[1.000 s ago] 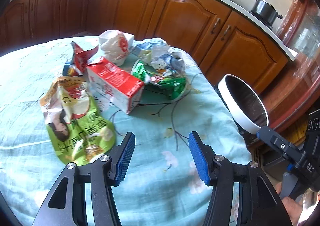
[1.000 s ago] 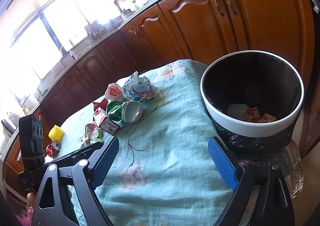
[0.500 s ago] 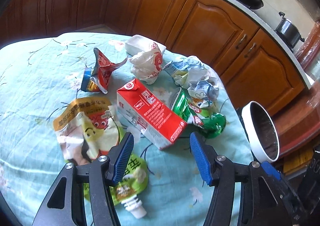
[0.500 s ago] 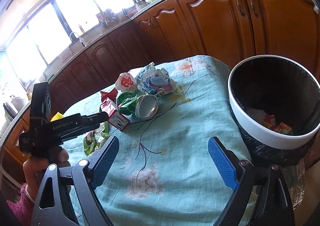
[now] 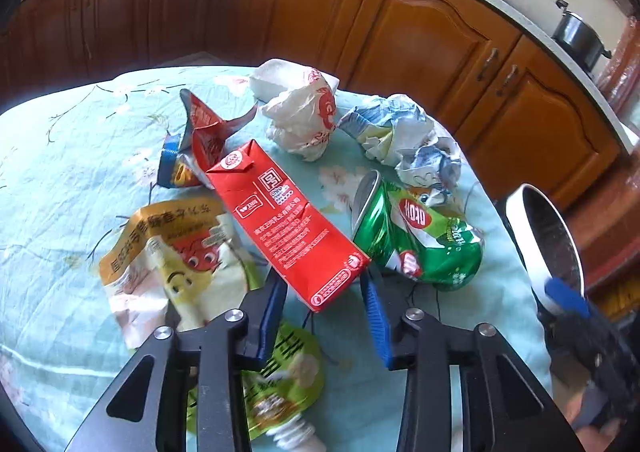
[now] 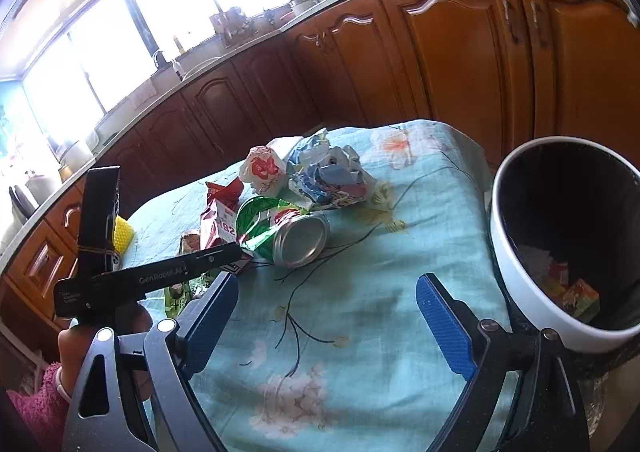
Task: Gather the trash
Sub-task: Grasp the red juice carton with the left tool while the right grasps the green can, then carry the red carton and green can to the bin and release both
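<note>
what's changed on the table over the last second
The left gripper moved in over the green pouch to the near end of the red carton; its fingers are closing around it, not visibly pressing yet. The right gripper stays wide open and empty. Trash pile and bin unchanged.

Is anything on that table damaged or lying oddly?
Yes. The green can lies on its side, crushed and dented. Beside it the red carton lies tipped over, near crumpled paper and a torn red wrapper. Nothing looks spilled on the tablecloth.
</note>
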Tool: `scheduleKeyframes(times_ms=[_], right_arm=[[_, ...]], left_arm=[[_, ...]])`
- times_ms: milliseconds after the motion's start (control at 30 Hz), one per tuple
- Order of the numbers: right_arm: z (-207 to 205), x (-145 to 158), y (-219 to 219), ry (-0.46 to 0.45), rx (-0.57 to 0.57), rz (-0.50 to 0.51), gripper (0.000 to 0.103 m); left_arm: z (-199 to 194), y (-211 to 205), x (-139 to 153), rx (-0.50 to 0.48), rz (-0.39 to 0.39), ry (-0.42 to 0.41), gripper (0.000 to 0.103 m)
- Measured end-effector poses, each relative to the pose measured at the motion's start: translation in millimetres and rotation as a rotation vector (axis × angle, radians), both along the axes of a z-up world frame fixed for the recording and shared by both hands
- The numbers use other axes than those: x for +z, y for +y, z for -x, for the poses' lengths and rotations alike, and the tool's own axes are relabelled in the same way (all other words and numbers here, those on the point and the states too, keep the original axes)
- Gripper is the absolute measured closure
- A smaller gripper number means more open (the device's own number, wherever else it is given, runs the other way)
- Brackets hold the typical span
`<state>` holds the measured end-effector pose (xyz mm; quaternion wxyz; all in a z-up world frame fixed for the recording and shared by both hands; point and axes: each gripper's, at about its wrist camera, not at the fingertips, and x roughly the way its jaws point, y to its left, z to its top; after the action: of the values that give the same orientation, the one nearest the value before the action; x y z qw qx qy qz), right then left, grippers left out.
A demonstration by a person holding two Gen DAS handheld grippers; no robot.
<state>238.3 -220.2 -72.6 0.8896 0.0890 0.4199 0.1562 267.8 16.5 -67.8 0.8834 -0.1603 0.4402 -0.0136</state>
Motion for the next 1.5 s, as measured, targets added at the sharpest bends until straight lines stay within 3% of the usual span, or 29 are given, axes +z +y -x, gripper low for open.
scheduleKeyframes(times_ms=[100, 233, 433, 500, 567, 633, 700, 833, 867, 900, 1033, 1500], right_arm=[[-11.0, 2.3, 17.3, -0.024, 0.075, 0.044, 0.011], [-29.7, -5.2, 40.4, -0.013, 0.188, 0.088, 0.011], [-68.4, -36.7, 40.8, 0.132, 0.210, -0.012, 0.012], [-76.8, -43.4, 39.0, 0.157, 0.201, -0.039, 0.013], [-82.1, -49.5, 38.9, 0.180, 0.196, -0.056, 0.020], [-81.4, -53.3, 40.7, 0.203, 0.200, -0.060, 0.050], [-78.0, -54.7, 40.2, 0.206, 0.198, -0.074, 0.059], [-64.9, -46.8, 35.6, 0.175, 0.173, -0.042, 0.061], [-60.6, -44.7, 33.9, 0.168, 0.164, -0.037, 0.061], [-56.4, -42.6, 31.2, 0.163, 0.154, -0.032, 0.061], [-36.1, -32.7, 15.9, 0.132, 0.091, -0.033, 0.061], [26.1, 0.4, -53.3, 0.024, -0.145, -0.025, 0.061]], left_arm=[[11.3, 10.8, 2.2, -0.005, -0.037, -0.002, 0.067], [15.1, 27.7, 2.3, -0.017, -0.001, 0.011, 0.067], [13.1, 33.9, 2.1, -0.009, 0.012, 0.009, 0.066], [11.0, 33.4, 1.6, -0.010, 0.021, 0.012, 0.060], [9.3, 32.7, 2.4, -0.007, 0.035, 0.008, 0.052], [7.5, 33.4, 3.6, 0.003, 0.033, 0.000, 0.046], [4.8, 33.5, 4.7, 0.016, 0.035, -0.003, 0.043], [-4.0, 30.7, 1.9, 0.045, 0.023, 0.003, 0.045], [-6.8, 28.9, 0.9, 0.048, 0.013, 0.004, 0.047], [-8.5, 27.0, -0.3, 0.049, 0.005, 0.005, 0.057], [-9.9, 15.8, -1.2, 0.033, -0.027, -0.009, 0.061], [22.6, -53.1, 24.1, -0.169, -0.033, -0.102, 0.067]])
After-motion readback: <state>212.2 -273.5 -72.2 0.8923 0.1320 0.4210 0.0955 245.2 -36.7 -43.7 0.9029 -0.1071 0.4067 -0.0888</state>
